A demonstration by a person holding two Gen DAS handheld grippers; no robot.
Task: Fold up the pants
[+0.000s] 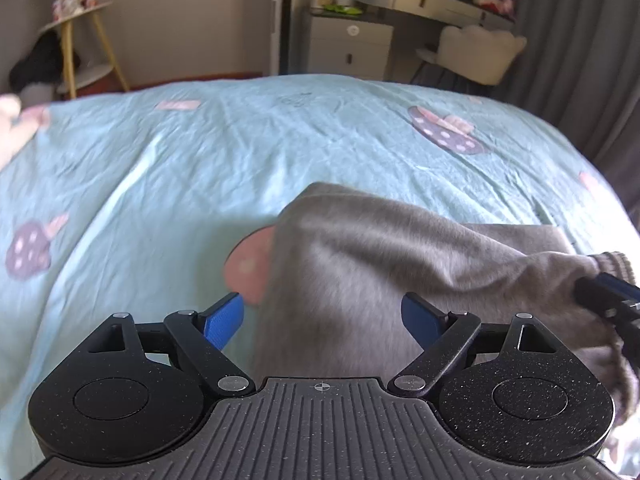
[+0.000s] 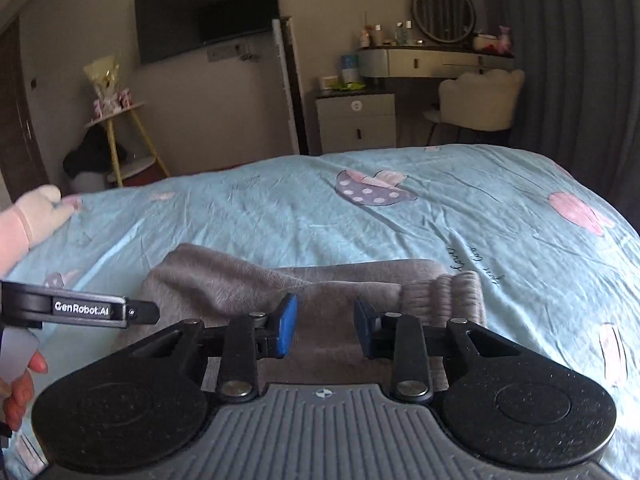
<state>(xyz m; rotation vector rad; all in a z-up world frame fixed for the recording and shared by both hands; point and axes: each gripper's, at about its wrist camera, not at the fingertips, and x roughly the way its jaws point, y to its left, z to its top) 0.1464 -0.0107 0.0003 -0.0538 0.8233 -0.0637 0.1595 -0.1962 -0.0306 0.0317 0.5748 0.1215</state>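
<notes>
Grey pants point(image 1: 360, 260) point(image 2: 320, 280) lie folded on the light blue bed sheet point(image 1: 240, 152) point(image 2: 480, 220), with a ribbed band point(image 2: 452, 292) at their right end. My left gripper point(image 1: 322, 316) hovers over the pants' left part, jaws wide open, nothing pinched. Its side, held by a hand, shows at the left of the right wrist view point(image 2: 148, 312). My right gripper point(image 2: 325, 330) is just above the pants near the ribbed band. Its blue pads stand a narrow gap apart, with only flat cloth seen below them. It also shows at the right edge of the left wrist view point(image 1: 608, 296).
A pale pink soft object point(image 2: 36, 208) rests on the bed's far left. Beyond the bed stand a yellow-legged side table point(image 2: 120, 140), a white drawer unit point(image 2: 356, 120), a vanity with a round mirror point(image 2: 444, 12), a cream chair point(image 2: 476, 100) and grey curtains point(image 2: 580, 60).
</notes>
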